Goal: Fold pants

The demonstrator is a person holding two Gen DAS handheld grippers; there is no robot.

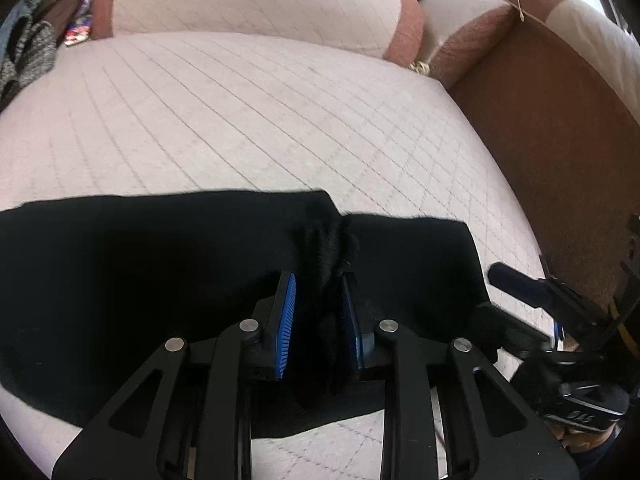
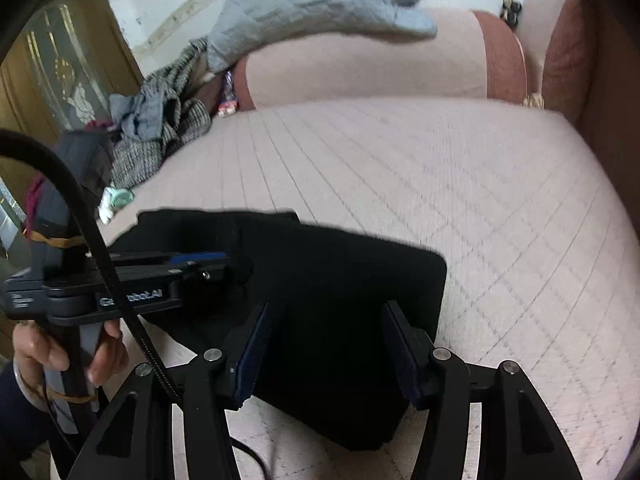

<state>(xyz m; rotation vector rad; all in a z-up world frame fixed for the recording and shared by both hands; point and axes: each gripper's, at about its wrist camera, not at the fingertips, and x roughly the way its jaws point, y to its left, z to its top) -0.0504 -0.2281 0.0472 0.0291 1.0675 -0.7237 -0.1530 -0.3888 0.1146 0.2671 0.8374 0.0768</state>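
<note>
One pair of black pants (image 1: pixel 140 272) lies folded on the near part of the pink quilted sofa seat (image 1: pixel 260 120). The left tongs (image 1: pixel 318 316) are narrow, pinching a bunched ridge of the pants' cloth between their blue pads. The right tongs (image 2: pixel 326 356) stand half wide over the pants' near corner, with nothing pressed between the pads. A heap of grey clothes (image 2: pixel 168 128) sits at the seat's far left end, and one grey garment (image 2: pixel 320 0) drapes over the backrest.

Pink quilted sofa seat (image 1: pixel 240 112) — black pants (image 1: pixel 120 272) spread flat, clothes heap (image 2: pixel 160 132) aside
</note>
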